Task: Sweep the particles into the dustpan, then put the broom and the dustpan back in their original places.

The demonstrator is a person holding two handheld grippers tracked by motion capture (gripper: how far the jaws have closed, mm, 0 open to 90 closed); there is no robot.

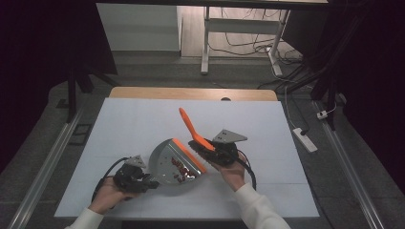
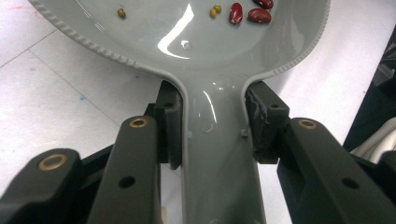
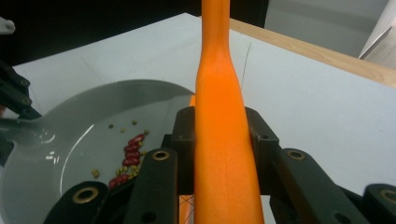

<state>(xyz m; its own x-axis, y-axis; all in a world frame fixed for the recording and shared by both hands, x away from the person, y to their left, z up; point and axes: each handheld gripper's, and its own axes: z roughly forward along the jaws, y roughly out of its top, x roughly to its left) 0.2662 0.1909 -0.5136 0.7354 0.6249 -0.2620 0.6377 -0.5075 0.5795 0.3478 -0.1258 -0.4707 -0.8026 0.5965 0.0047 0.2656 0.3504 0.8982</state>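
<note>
The left gripper (image 1: 143, 181) was clamped on the grey handle of the dustpan (image 1: 172, 164), its two black jaws pressed against either side of the stem in the left gripper view. The pan lay low on the white table (image 1: 124, 124), near the front edge and a little left of centre, with its handle running toward the near left and its wide mouth facing the far right. Red beans (image 1: 181, 169) and a few small green ones sat inside it, gathered toward the orange lip at the mouth.

The right gripper (image 1: 203, 144) was closed around the orange brush (image 1: 191, 129), jaws gripping the handle on both sides. In the high view the brush handle rose up and away toward the far left, while its bristle end pointed down toward the near right, just beside the mouth of the pan. The brush seemed lifted slightly off the table, though whether the bristles touched the surface could not be told.

The relation that mattered was this: the pan's opening lay immediately left of the brush head, and the long axis of the pan ran from near left to far right, straight toward the right hand. Any next sweep would probably have to travel leftward along that axis, into the mouth. The right hand was the nearer of the two to the lip; the left merely steadied the handle.
</note>
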